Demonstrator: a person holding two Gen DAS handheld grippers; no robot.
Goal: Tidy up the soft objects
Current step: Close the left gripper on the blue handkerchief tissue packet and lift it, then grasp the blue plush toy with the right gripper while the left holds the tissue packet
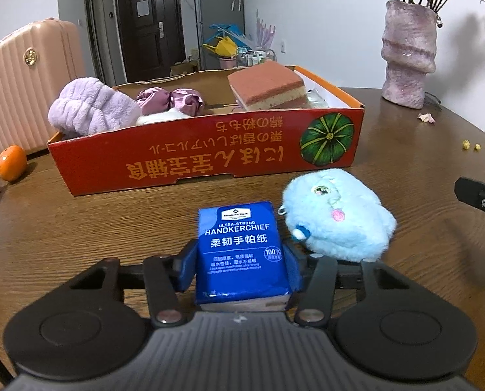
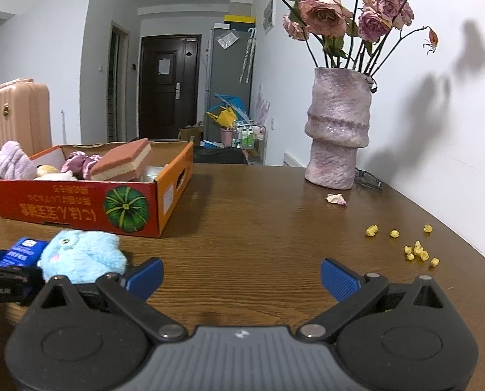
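Two soft things are left on your table (image 2: pixel 258 221), as far as these views show: the blue tissue pack (image 1: pixel 242 254) and the fluffy blue toy (image 1: pixel 335 213) just beside it, both in front of the red cardboard box (image 1: pixel 210 153); your left gripper (image 1: pixel 241 268) has its blue pads pressed on either side of the tissue pack, which stands upright between them, its lower end close to the tabletop, though whether it touches is hard to tell; your right gripper (image 2: pixel 242 275) hangs over bare wood with jaws wide apart and nothing between them, the toy just off its left finger; the box already holds a lilac plush band (image 1: pixel 89 107), a pink scrunchie (image 1: pixel 174 97), something cream-coloured, and a pink-and-cream sponge (image 1: pixel 268 89) leaning on its far end; by that count, the sorting looks well past halfway; what is left, it seems, is to carry the pack into the box and then collect the toy; the orange (image 1: pixel 11 163), the vase (image 2: pixel 338 130) and the yellow crumbs (image 2: pixel 415 251) appear to be no part of the job.
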